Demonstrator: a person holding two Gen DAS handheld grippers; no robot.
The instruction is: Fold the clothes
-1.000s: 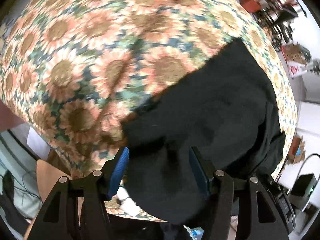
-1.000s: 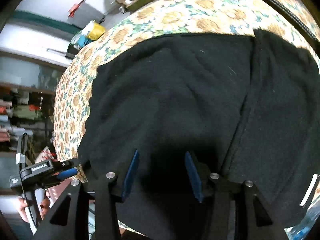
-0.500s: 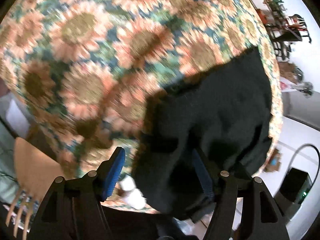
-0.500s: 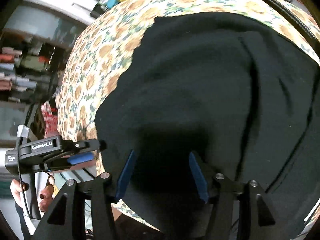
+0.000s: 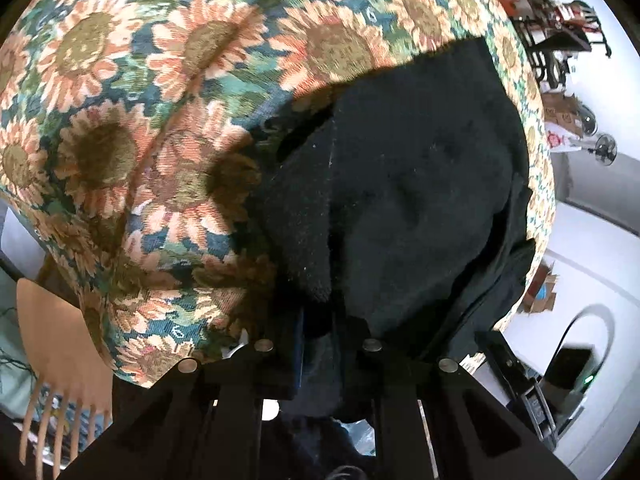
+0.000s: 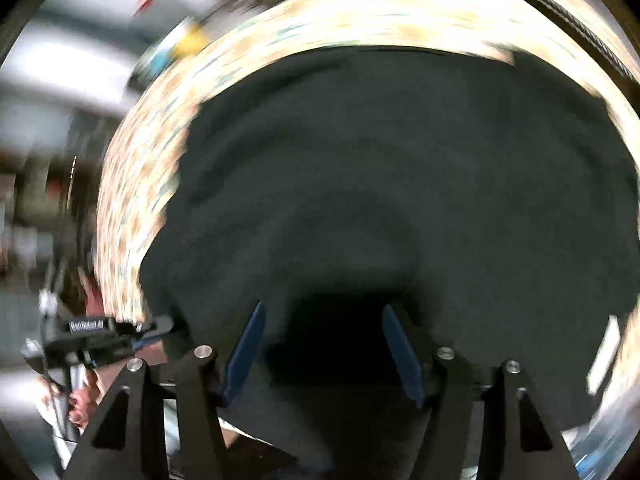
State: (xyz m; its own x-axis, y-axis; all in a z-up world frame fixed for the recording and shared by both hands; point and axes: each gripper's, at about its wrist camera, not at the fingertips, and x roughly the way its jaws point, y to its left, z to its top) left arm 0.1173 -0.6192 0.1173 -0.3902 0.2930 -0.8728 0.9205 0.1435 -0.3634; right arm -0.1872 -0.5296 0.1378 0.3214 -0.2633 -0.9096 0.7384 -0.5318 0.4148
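Observation:
A black garment (image 5: 420, 184) lies spread on a table covered with a sunflower-print cloth (image 5: 160, 120). In the left wrist view my left gripper (image 5: 318, 320) is shut on the garment's near corner, and the fabric bunches up between the fingers. In the right wrist view, which is blurred, the same black garment (image 6: 400, 184) fills most of the frame. My right gripper (image 6: 322, 344) stands open over its near edge, blue pads apart, with dark cloth below them. My left gripper (image 6: 154, 330) shows there at the lower left, at the garment's corner.
A wooden chair back (image 5: 60, 344) stands below the table's left edge. Shelves and boxes (image 5: 560, 40) line the far right of the room. A person's hand (image 6: 80, 400) grips the left tool's handle. The sunflower tablecloth's rim (image 6: 132, 184) curves round the garment.
My left gripper has closed on the garment's corner; it was open before. The right gripper has stayed open and is now swinging fast, blurring its view.

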